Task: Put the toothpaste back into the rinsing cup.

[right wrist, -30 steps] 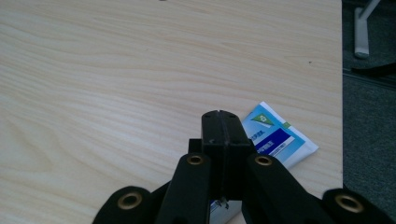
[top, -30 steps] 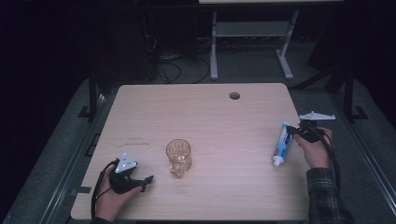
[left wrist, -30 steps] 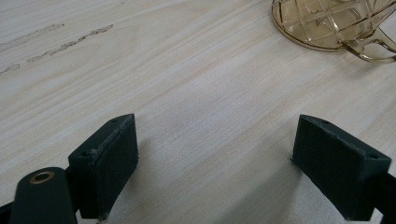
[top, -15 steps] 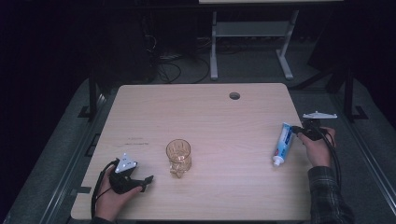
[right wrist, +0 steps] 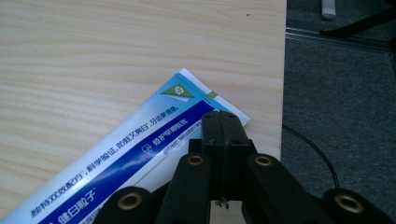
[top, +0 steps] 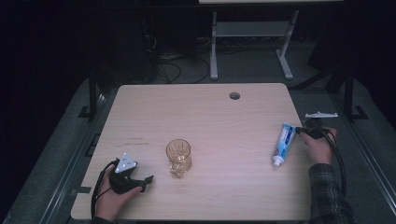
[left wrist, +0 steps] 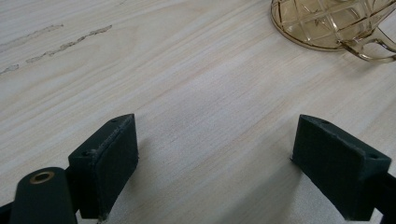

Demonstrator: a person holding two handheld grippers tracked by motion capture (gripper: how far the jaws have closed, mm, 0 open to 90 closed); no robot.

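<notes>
A white and blue toothpaste tube (top: 283, 143) lies flat near the table's right edge, cap toward me. My right gripper (top: 301, 132) is at its flat crimped end. In the right gripper view the jaws are pressed together, gripper (right wrist: 223, 122) shut, in front of the tube (right wrist: 121, 158); nothing shows between them, and I cannot tell whether they touch it. An amber glass mug (top: 179, 157) stands at the table's front middle. Left of it my left gripper (top: 145, 181) rests low on the table. Its jaws are wide apart, gripper (left wrist: 217, 163) open over bare wood, the mug's base (left wrist: 327, 23) beyond.
The light wooden table (top: 201, 116) has a round cable hole (top: 234, 95) at its back. Its right edge (right wrist: 283, 70) runs close beside the right gripper, with grey floor beyond. A white desk frame (top: 252, 42) stands behind the table.
The right hand and its gripper have shifted slightly to the right at the tube's flat end. The tube, the mug and the left gripper have stayed where they were.
</notes>
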